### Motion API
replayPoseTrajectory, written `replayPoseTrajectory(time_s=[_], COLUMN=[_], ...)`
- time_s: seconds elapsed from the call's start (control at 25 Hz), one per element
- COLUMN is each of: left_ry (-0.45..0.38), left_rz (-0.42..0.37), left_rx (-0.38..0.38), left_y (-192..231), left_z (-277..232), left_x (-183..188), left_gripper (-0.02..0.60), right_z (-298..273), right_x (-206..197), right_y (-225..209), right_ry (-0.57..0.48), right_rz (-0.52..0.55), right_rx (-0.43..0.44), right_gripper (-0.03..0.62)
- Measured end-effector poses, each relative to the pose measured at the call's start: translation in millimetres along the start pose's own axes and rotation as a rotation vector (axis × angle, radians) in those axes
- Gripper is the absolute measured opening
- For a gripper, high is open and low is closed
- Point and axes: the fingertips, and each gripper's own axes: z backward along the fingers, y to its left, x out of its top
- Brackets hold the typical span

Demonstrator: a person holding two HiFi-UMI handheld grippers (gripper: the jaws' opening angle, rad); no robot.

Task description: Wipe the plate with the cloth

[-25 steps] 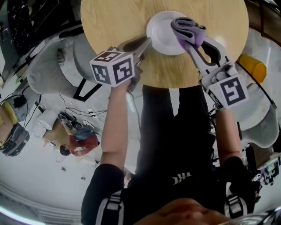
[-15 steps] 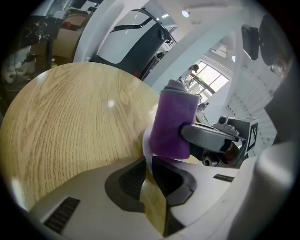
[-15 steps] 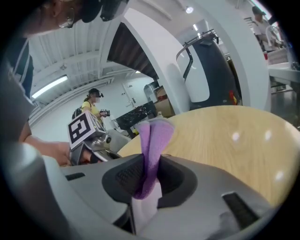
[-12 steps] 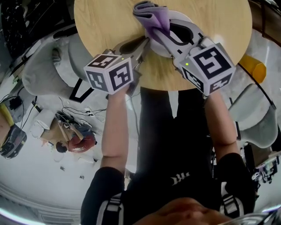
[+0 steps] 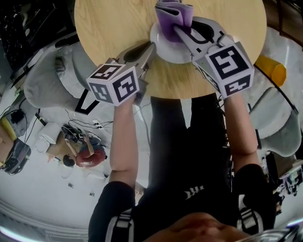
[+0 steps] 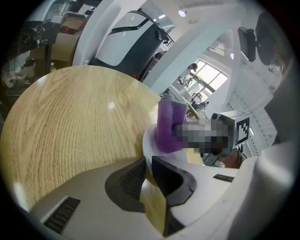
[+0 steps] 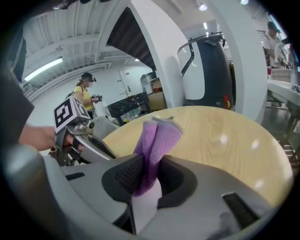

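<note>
Grips cloth (image 5: 174, 12) in right tool (image 5: 178, 29) over plate's (image 5: 165, 53) 12 o'clock; pins rim at 9 o'clock with just-narrowed left tool (image 5: 151, 46).

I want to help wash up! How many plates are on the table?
1. The white plate sits on the round wooden table at its near edge, under the purple cloth. The far side is out of view, so more may be hidden.

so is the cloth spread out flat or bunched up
Bunched up: the purple cloth stands in folded layers, pinched in the jaws of the right gripper, its free end sticking up past them.
</note>
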Motion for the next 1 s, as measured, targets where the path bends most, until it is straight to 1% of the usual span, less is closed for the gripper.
replayPoseTrajectory(time_s=[0.44, 0.6, 0.68, 0.76, 0.92, 1.0], left_ry=[0.002, -0.002, -0.001, -0.001, -0.006, -0.009], left_rz=[-0.021, -0.019, -0.021, -0.023, -0.026, -0.025], left_rx=[0.002, 0.005, 0.006, 0.008, 0.015, 0.018], left_y=[1, 1, 1, 1, 0, -1], left_z=[-1, -2, -2, -1, -1, -1], left_x=[0, 0, 0, 0, 1, 2], left_gripper=[0.048, 0.048, 0.049, 0.049, 0.048, 0.048], right_z=[48, 60, 61, 50, 5, -6], right_x=[-21, -17, -5, 6, 3, -2], right_y=[-41, -44, -32, -12, 29, 36], right_ry=[0.027, 0.01, -0.033, -0.055, -0.03, -0.018], right_rz=[-0.015, -0.066, -0.104, -0.116, -0.105, -0.108], right_rx=[-0.092, -0.11, -0.078, -0.027, 0.084, 0.098], right_gripper=[0.078, 0.078, 0.078, 0.078, 0.078, 0.078])
